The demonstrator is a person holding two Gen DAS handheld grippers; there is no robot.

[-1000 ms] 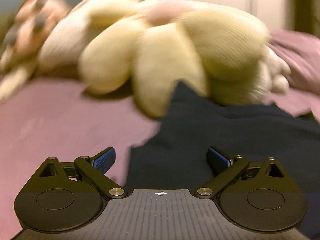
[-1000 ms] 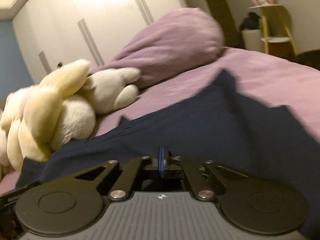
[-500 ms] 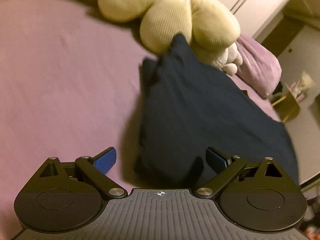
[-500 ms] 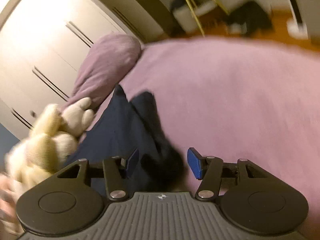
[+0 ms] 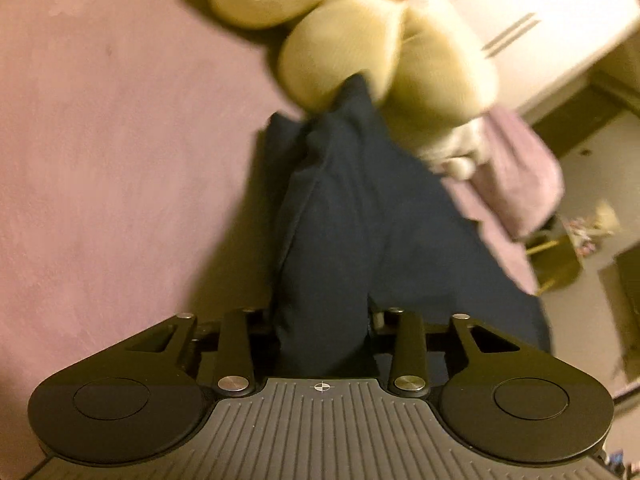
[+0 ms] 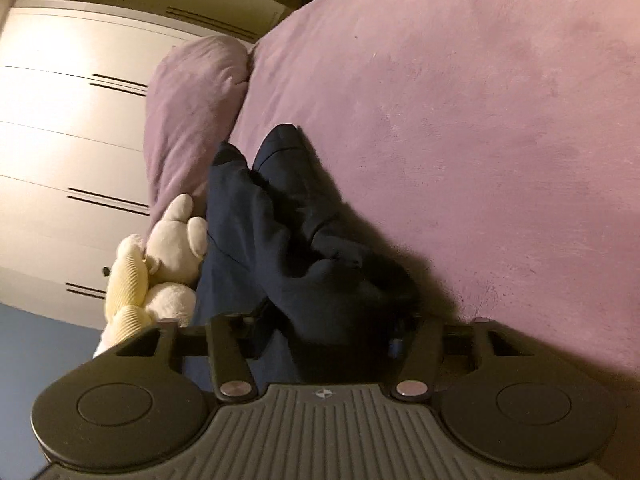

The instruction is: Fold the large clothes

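A dark navy garment point(image 5: 360, 216) lies on the purple bedspread point(image 5: 120, 160), its far tip touching a plush toy. My left gripper point(image 5: 322, 324) is shut on a bunched fold of the garment, which fills the gap between the jaws and hides the pads. In the right wrist view the same garment point(image 6: 280, 220) runs away from me with two pointed ends. My right gripper point(image 6: 328, 328) is shut on its near edge, with cloth bunched between the jaws.
A yellow and cream plush toy point(image 5: 360, 40) lies at the head of the bed, also in the right wrist view point(image 6: 160, 264). A purple pillow point(image 6: 188, 112) leans by the white wardrobe point(image 6: 60, 140). A yellow shelf point(image 5: 560, 256) stands beside the bed.
Both grippers went from open above the garment to shut on it. The right gripper had opened half a second ago, then closed on the edge. The cloth is now pulled up into folds.
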